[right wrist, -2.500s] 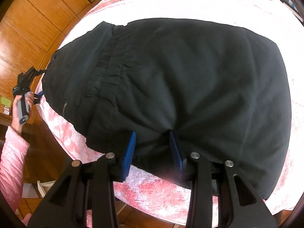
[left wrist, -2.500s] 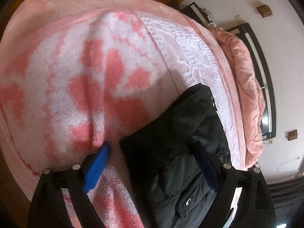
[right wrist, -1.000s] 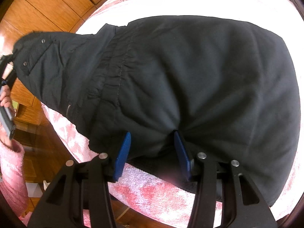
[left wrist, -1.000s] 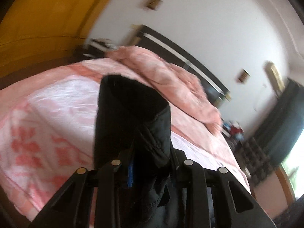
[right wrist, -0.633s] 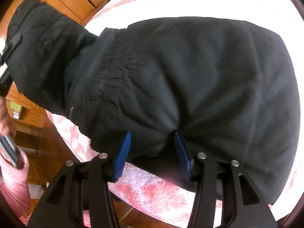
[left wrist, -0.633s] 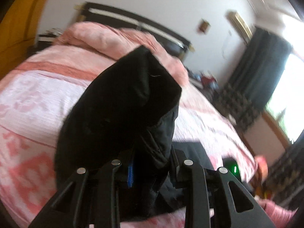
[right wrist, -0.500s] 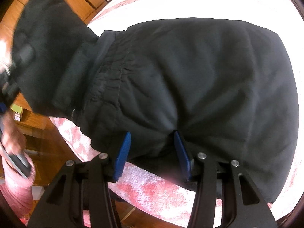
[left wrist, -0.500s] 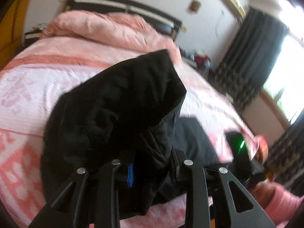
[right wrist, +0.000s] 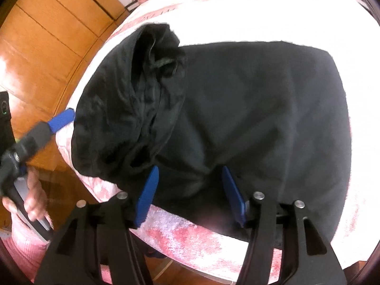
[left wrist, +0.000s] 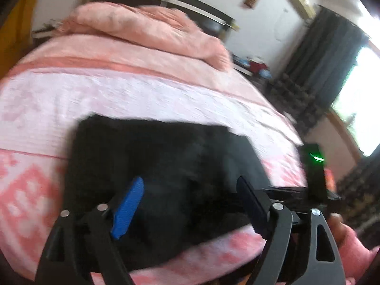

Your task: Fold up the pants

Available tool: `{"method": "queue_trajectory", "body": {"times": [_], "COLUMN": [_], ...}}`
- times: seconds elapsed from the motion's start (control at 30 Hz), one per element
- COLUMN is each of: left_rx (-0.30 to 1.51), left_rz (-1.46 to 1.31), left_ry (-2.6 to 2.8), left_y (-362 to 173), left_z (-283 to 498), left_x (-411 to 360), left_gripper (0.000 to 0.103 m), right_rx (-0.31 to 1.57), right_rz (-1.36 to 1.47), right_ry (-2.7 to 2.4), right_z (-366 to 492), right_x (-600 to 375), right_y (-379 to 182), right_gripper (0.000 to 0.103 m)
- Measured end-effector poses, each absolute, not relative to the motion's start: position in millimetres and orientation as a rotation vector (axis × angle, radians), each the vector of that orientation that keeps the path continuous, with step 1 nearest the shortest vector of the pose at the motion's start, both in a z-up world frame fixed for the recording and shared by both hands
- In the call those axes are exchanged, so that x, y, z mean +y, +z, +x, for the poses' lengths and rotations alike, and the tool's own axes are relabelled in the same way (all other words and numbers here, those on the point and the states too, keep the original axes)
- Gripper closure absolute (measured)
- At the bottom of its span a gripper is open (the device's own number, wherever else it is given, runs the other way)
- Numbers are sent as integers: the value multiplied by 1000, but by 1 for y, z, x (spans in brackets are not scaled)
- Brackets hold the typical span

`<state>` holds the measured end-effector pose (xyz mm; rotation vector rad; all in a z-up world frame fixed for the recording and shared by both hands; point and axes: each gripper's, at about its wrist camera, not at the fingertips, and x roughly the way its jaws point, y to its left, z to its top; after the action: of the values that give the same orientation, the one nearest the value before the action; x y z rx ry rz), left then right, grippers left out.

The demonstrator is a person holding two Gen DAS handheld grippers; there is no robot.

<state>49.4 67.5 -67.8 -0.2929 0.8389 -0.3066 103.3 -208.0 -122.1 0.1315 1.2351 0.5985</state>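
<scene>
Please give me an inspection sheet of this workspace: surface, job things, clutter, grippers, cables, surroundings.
Surface: bed with pink and white bedspread.
Job's things: black pants lie on the bedspread, one end folded over in a bunched heap at the left.
Clutter: rumpled pink blanket at the headboard.
Grippers: left gripper open, empty, over the pants; right gripper open, fingers astride the near pants edge.
Cables: a thin wire on the wall, left wrist view.
Surroundings: wooden wardrobe, dark curtains, bright window.

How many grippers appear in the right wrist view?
2: the right gripper at bottom centre, jaws apart around the black pants edge; the left gripper at left, beside the folded-over part.
</scene>
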Motion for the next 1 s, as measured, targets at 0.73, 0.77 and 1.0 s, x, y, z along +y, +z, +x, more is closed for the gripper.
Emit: {"method": "queue_trajectory", "body": {"times": [0.73, 0.77, 1.0], "left_rx": [1053, 1052, 1050], "left_rz": [-313, -311, -277], "left_ry": [65, 68, 107], "left_y": [-123, -122, -120], "left_z": [64, 63, 60], "left_x": [141, 143, 151], "left_gripper": [4, 4, 4], "right_rx": [1273, 1290, 1305], "right_rz": [200, 205, 174], "right_ry": [556, 559, 596], "right_z": [142, 144, 138], "right_x": [-160, -158, -133], "right_y": [-101, -107, -121], "right_gripper": [11, 11, 38]}}
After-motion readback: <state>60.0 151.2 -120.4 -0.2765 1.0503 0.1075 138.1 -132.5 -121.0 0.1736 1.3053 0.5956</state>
